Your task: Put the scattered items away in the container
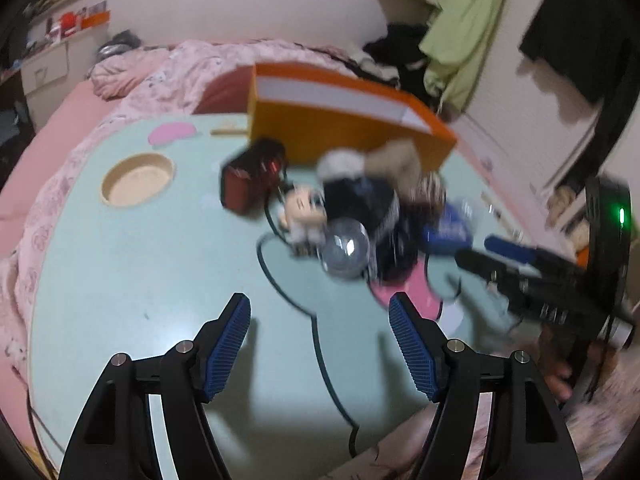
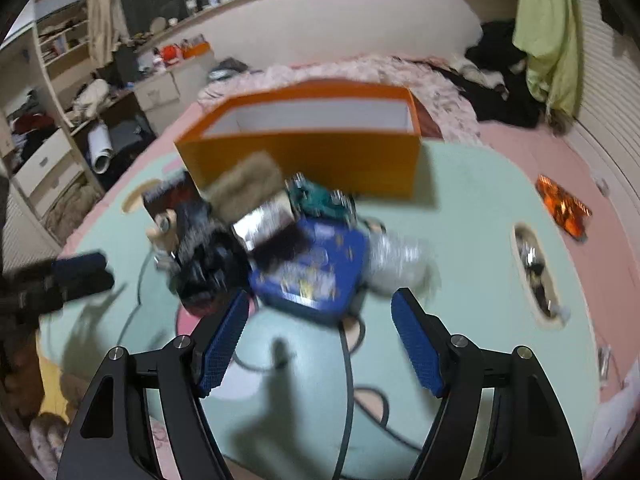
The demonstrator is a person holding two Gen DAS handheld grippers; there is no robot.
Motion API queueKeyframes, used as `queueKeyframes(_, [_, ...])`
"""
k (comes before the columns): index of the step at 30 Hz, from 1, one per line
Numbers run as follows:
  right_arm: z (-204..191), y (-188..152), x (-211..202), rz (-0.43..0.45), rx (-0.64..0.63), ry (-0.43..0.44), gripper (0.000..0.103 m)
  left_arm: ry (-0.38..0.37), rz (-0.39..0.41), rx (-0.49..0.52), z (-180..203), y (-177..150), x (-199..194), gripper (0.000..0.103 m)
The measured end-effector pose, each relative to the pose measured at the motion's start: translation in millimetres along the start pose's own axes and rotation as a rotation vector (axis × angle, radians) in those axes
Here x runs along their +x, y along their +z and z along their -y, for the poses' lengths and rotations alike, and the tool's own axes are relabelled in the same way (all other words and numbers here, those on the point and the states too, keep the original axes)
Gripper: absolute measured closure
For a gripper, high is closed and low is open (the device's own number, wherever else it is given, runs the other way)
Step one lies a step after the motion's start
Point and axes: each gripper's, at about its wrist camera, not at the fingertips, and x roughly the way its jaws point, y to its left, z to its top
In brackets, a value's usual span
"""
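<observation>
An orange box with a white inside stands open-topped at the far side of a pale green mat. In front of it lies a blurred heap: a red and black item, a cartoon mouse doll, a clear ball, a brown fluffy thing, a blue box and a silvery bag. My left gripper is open over bare mat, short of the heap. My right gripper is open just before the blue box, holding nothing.
The mat lies on a pink bed with a crumpled pink quilt behind the box. An orange-red packet lies at the right. Dark clothes and a green garment are at the back right, with shelves to the left.
</observation>
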Motion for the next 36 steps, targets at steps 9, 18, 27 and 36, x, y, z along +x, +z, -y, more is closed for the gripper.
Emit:
queueKeyframes(9, [-0.9, -8.0, 17.7, -0.029, -0.027, -0.157, 0.0, 0.1, 0.007, 0.095, 17.8, -5.9, 17.6, 0.0])
queueKeyframes(18, [-6.5, -10.3, 20.1, -0.045, -0.048, -0.149, 0.0, 0.153, 0.012, 0.137, 21.5, -10.1, 20.3, 0.0])
queueKeyframes(27, [-9.1, -10.7, 23.0, -0.03, -0.067, -0.13, 0.0, 0.154, 0.023, 0.143, 17.8, -12.0, 22.5, 0.0])
queueKeyframes(36, [-8.4, -10.7, 22.5, -0.03, -0.064, -0.132, 0.0, 0.154, 0.022, 0.139, 16.8, -10.9, 22.8, 0.0])
